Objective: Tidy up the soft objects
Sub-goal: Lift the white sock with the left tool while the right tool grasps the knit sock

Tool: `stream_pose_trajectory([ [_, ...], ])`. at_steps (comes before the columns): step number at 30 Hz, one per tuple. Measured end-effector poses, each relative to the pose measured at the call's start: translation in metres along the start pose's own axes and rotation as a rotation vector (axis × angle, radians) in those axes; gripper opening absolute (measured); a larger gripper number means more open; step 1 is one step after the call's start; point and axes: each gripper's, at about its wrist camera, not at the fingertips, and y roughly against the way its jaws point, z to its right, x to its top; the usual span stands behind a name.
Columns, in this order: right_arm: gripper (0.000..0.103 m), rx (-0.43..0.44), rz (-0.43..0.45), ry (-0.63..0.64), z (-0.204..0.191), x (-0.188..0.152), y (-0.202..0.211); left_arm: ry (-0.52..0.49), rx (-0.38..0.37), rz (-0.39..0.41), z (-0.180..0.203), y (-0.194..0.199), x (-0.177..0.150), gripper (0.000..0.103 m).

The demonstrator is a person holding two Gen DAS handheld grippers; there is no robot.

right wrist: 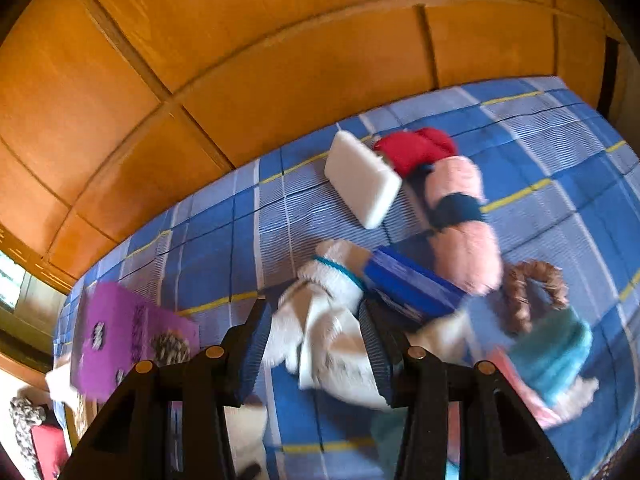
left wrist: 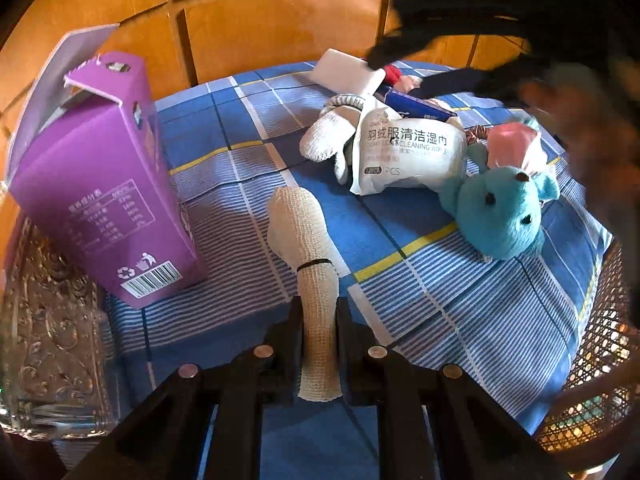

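Both grippers grip: left gripper (left wrist: 320, 312) a gauze roll (left wrist: 308, 240) (right gripper's (right wrist: 316, 344) catch seemingly a wipes pack (right wrist: 332, 344)).

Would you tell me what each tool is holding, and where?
Left tool grips the white mesh roll by its narrow end. Right tool straddles the white glove; grip unclear.

Left tongs (left wrist: 319, 312) clamped shut, right tongs (right wrist: 316, 344) partly closed

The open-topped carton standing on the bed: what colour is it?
Purple carton, with white print and a barcode; clearest in the left wrist view.
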Motion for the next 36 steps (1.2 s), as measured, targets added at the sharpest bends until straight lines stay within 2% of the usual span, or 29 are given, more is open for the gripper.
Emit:
stream_pose_trajectory([
  [2, 0.048, -0.026, -0.048, -0.041, 0.000, 0.008, -0.019, 0.007, -0.008, 0.001, -0.002, -0.002, -0.001, 0.014],
  [6, 0.059, -0.062, -0.156, -0.110, 0.005, 0.021, -0.057, 0.035, -0.031, 0.001, -0.007, -0.006, -0.003, 0.014],
  [9, 0.062, -0.102, -0.200, -0.117, 0.003, 0.025, -0.076, 0.040, -0.038, 0.006, -0.009, -0.005, -0.006, 0.014],
  [10, 0.062, -0.102, -0.206, -0.095, 0.001, 0.025, -0.081, 0.040, -0.042, 0.009, -0.009, -0.004, -0.006, 0.014],
  [11, 0.054, -0.111, -0.219, -0.067, -0.001, 0.025, -0.086, 0.042, -0.046, 0.012, -0.010, -0.004, -0.007, 0.014],
  [12, 0.050, -0.123, -0.229, -0.031, -0.005, 0.023, -0.089, 0.042, -0.050, 0.014, -0.011, -0.004, -0.009, 0.014],
  [14, 0.039, -0.099, -0.183, 0.026, -0.010, 0.022, -0.083, 0.041, -0.055, 0.018, -0.013, -0.004, -0.011, 0.014],
  [15, 0.038, -0.074, -0.153, 0.031, -0.010, 0.022, -0.075, 0.040, -0.057, 0.018, -0.015, -0.005, -0.011, 0.014],
  [21, 0.037, 0.089, 0.064, 0.084, -0.007, 0.019, 0.001, 0.027, -0.058, 0.018, -0.016, 0.000, -0.004, 0.012],
  [25, 0.037, 0.131, 0.180, 0.065, 0.000, 0.020, 0.042, 0.011, -0.057, 0.051, -0.009, 0.012, 0.012, 0.012],
  [27, 0.037, 0.115, 0.220, 0.042, 0.010, 0.015, 0.056, 0.015, -0.064, 0.071, -0.007, 0.020, 0.027, 0.012],
  [30, 0.037, 0.091, 0.240, 0.002, 0.023, 0.006, 0.060, 0.009, -0.062, 0.107, -0.003, 0.036, 0.054, 0.012],
  [33, 0.037, 0.089, 0.208, -0.044, 0.032, 0.007, 0.054, 0.021, -0.059, 0.129, -0.003, 0.043, 0.082, 0.012],
  [36, 0.037, 0.095, 0.184, -0.010, 0.026, 0.004, 0.048, 0.067, -0.057, 0.154, -0.014, 0.055, 0.121, 0.012],
])
